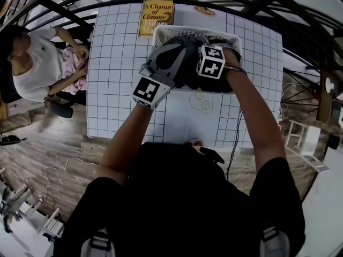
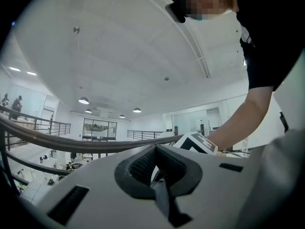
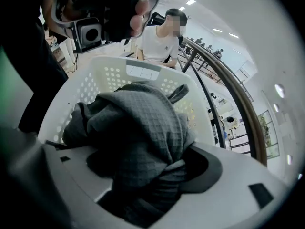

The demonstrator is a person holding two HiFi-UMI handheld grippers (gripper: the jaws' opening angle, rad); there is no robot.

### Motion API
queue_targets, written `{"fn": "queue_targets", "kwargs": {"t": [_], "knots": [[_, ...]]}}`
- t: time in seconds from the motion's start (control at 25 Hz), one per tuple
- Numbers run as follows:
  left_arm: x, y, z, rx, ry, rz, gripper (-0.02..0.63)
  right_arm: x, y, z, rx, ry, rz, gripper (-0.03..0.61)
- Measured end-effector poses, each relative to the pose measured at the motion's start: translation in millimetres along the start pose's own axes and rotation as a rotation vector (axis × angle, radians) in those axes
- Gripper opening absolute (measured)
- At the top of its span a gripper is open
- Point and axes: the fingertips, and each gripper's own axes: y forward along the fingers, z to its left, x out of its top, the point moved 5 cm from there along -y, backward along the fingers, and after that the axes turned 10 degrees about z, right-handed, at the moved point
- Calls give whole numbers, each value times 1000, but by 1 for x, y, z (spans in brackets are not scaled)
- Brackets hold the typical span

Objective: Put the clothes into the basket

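The basket (image 3: 143, 73) is smooth white plastic, pierced with holes; the cloth (image 3: 143, 123) is matt grey fabric with a waffle weave; the floor (image 1: 48, 165) looks like grained wood planks

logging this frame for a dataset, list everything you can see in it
basket: one, white perforated plastic, far middle of the table
garment: one, dark grey, waffle-textured, bunched in the basket
book: one, yellow cover, table's far edge, beyond the basket's left corner
table: one, white cover with dark grid
ringed patch: one, two pale rings, just nearer than the basket, unclear what it is
seated person: one, white shirt, left of the table
left claw: grey, jaws together, nothing in them
right claw: grey, closed on the garment over the basket
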Motion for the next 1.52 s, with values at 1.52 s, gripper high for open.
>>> {"fn": "queue_targets", "kwargs": {"t": [1.52], "knots": [[-19,35,11,-26,-12,5,3,-13,121,36,167,88,42,359]]}}
